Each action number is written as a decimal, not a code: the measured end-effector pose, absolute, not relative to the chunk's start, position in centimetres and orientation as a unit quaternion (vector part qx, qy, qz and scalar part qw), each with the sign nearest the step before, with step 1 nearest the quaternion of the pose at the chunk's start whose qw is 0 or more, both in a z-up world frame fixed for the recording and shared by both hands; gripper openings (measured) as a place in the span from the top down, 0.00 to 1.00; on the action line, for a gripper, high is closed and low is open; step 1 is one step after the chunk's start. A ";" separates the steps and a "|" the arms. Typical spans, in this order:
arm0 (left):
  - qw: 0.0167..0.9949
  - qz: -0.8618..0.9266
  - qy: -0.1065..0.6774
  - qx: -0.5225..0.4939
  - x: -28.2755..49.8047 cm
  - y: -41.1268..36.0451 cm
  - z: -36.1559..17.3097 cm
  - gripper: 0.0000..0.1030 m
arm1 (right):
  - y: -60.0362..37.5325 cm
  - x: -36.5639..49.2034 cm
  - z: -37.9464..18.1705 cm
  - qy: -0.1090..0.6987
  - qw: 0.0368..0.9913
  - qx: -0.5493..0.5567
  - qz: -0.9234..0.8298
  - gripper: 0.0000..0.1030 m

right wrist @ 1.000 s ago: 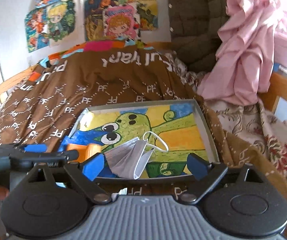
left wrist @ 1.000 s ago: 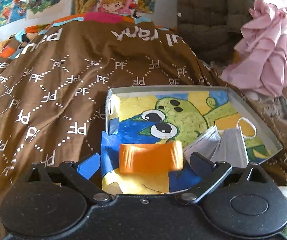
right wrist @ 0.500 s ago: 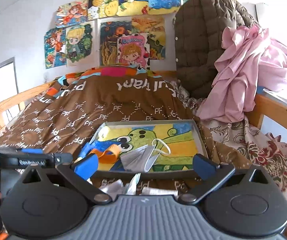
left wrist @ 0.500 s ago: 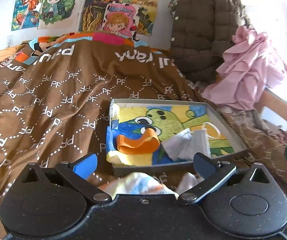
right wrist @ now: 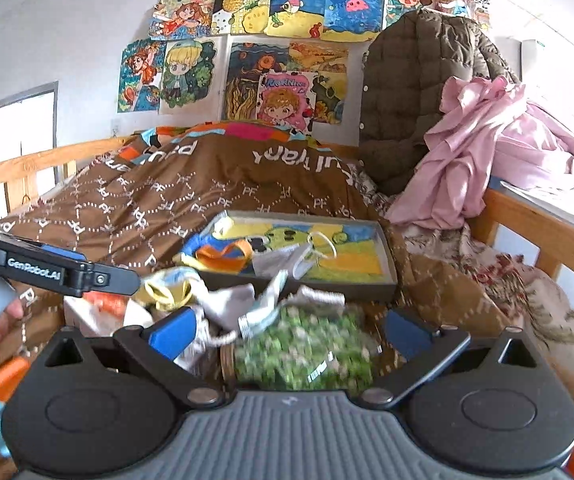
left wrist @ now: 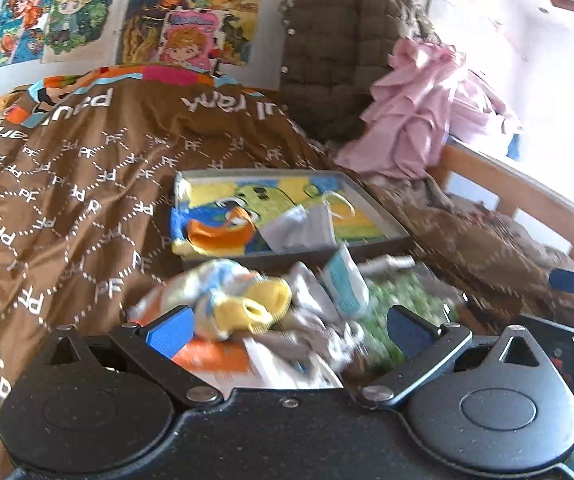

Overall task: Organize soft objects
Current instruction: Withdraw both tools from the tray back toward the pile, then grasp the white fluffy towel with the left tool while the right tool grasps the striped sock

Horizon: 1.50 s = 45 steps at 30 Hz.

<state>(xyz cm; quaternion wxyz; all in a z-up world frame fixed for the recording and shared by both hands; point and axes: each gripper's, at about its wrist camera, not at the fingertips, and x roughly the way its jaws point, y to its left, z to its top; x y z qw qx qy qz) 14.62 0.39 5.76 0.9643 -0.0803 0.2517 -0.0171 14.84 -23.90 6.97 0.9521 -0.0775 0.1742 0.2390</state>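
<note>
Brown bedspread [left wrist: 87,208], sock pile [left wrist: 247,304] between left gripper's [left wrist: 287,326] spread, empty jaws, right gripper [right wrist: 287,330] likewise released.

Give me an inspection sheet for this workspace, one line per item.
Surface: bed under a brown quilt printed with PF.
Job's things: shallow tray lined with a cartoon picture, holding an orange band and a grey face mask.
Clutter: loose heap on the quilt in front of the tray, including a yellow-toed sock, grey fabric and a green speckled packet; blurred.
Grippers: left gripper and right gripper both open, empty, above the heap.
Cables: nothing seen.
Surroundings: drawings on the wall, brown quilted jacket, pink cloth, wooden bed rail.
</note>
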 end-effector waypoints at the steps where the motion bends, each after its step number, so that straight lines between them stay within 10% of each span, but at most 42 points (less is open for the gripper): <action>1: 0.964 -0.021 0.254 -0.079 14.2 0.1 5.4 0.01 | -24.2 14.5 6.7 0.177 0.952 -0.076 0.236 0.00; 45: 0.925 -0.140 0.351 -0.045 12.5 -7.5 -2.5 0.01 | -27.8 17.5 0.1 0.278 0.938 0.030 0.203 0.00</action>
